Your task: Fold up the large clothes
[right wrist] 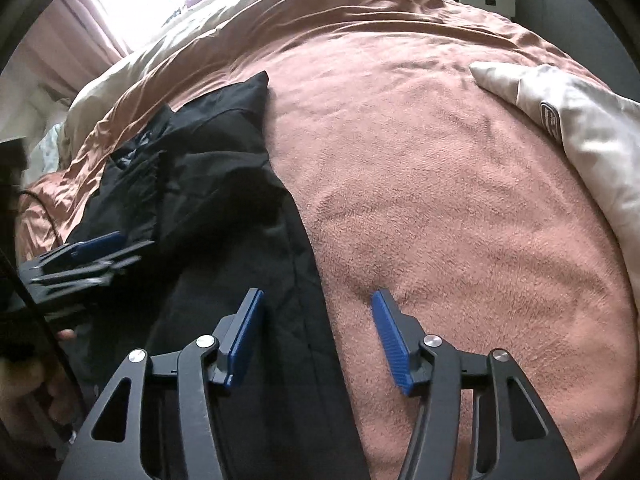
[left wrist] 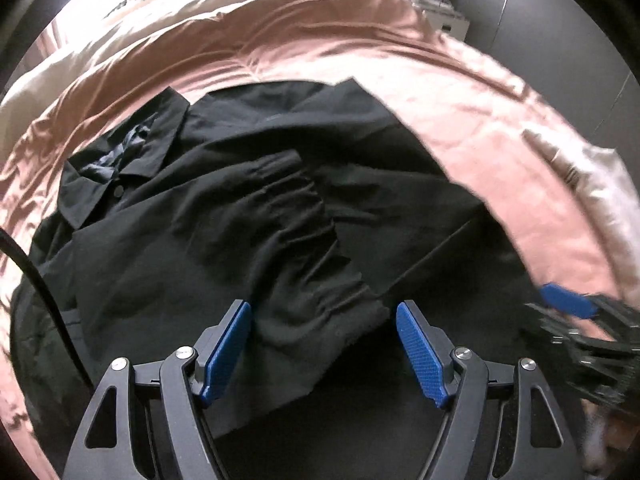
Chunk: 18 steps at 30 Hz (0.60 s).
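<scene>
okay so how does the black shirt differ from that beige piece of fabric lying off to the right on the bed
The black shirt is dark and matte, while the beige fabric is pale with a slight sheen. The shirt shows a collar and a gathered sleeve; the beige fabric shows only a small printed label, so what it is I cannot tell. The shirt lies at the near left of the right wrist view, the beige fabric at the far right. Both rest on the pink bedspread.

Both the left gripper [left wrist: 323, 344] and right gripper [right wrist: 318, 336] have black frames, silver screws and blue ribbed pads.
</scene>
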Each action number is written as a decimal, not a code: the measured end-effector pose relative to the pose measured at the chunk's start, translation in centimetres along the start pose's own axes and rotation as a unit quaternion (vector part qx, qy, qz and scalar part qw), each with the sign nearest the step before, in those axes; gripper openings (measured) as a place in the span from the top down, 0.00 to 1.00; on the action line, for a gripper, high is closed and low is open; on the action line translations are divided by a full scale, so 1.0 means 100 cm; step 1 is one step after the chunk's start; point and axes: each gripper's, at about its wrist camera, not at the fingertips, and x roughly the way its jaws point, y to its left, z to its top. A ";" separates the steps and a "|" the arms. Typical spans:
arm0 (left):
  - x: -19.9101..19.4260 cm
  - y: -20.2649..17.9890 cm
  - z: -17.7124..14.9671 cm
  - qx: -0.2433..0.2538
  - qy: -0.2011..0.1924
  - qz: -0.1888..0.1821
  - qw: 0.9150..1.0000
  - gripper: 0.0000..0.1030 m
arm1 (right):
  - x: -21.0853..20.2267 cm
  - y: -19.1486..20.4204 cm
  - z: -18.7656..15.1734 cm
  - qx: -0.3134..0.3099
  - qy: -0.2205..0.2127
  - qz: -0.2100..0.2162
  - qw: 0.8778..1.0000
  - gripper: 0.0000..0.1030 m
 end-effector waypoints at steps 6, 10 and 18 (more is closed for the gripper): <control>-0.011 0.012 -0.003 0.005 -0.007 -0.034 0.999 0.69 | 0.001 -0.005 0.000 0.006 0.000 0.006 1.000 0.48; -0.044 0.033 -0.005 -0.006 -0.029 -0.033 0.999 0.76 | -0.001 -0.003 -0.002 0.009 -0.001 0.000 1.000 0.48; -0.120 0.097 -0.029 -0.041 -0.080 -0.022 0.996 0.76 | -0.011 0.001 -0.002 0.022 -0.003 -0.011 1.000 0.48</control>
